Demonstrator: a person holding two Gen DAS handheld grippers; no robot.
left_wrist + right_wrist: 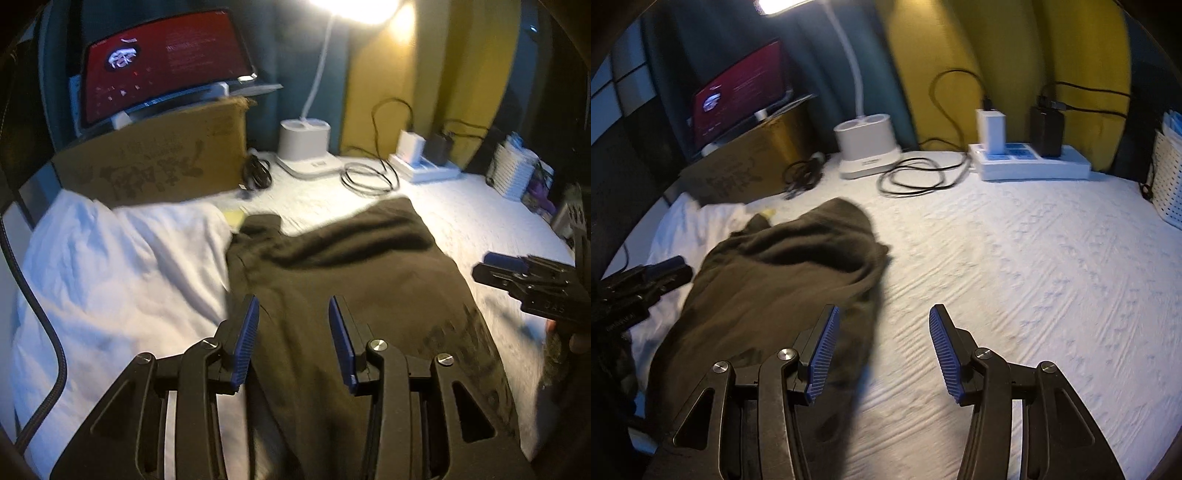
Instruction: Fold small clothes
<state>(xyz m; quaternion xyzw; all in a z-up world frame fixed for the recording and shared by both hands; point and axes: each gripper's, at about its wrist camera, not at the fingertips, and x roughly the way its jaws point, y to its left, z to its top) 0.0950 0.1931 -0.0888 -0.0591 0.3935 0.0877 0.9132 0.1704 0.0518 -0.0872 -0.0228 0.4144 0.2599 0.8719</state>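
**Dark garment spread on the white cover, both grippers clear of it**

In the left wrist view, the left gripper (pixel 293 339) is seen with its blue ribbed pads parted and nothing pinched between them. Beneath and beyond it a dark olive-brown cloth garment (pixel 351 280) is laid lengthwise on the white textured table cover (pixel 480 221), its far end rumpled. A crumpled white fabric piece (pixel 110 266) lies just beside the garment on the left, touching its edge. Behind it a brown cardboard box (pixel 159 162) is stood, with a red-lit screen (pixel 166 62) above. The right gripper (pixel 495 267) is caught at the right edge — its jaw state cannot be told from here.

In the right wrist view, the right gripper (pixel 881 350) is shown spread, nothing between its pads; its left finger overlaps the garment's edge in the picture. The garment (pixel 783 280) is placed left of centre. A white power strip (pixel 1034 164) and a coiled black cable (pixel 916 177) are set well beyond — near the yellow curtain (pixel 997 55).
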